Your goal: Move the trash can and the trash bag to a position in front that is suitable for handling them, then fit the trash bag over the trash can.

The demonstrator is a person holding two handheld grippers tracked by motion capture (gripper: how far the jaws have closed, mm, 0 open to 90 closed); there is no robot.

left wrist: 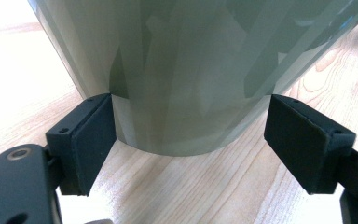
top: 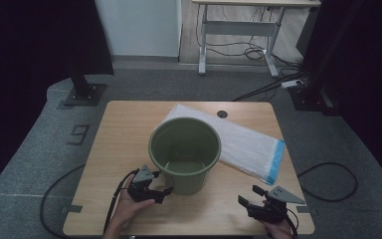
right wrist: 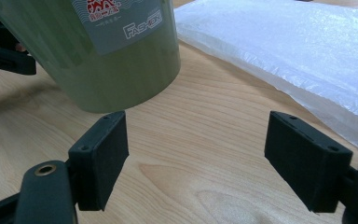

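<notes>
Fingers [left wrist: 91, 135] on the left gripper [top: 155, 191] are spread wide with nothing clamped, its jaws flanking the base of the green bucket [top: 185, 152], one pad right against the wall. It's a glossy olive plastic tub, upright and empty, sitting near the tabletop's front edge, a bit left of middle; its label [right wrist: 121, 21] is cut off up top. Right gripper [top: 251, 196] gapes too, holding nothing, well apart toward the front right corner. White plastic bag [top: 251, 144] lies flat behind the bucket.

Olive-green bucket [top: 184, 152] with white label, white bag [top: 243, 144] edged blue, seemingly pale wood table [top: 122, 134].
</notes>
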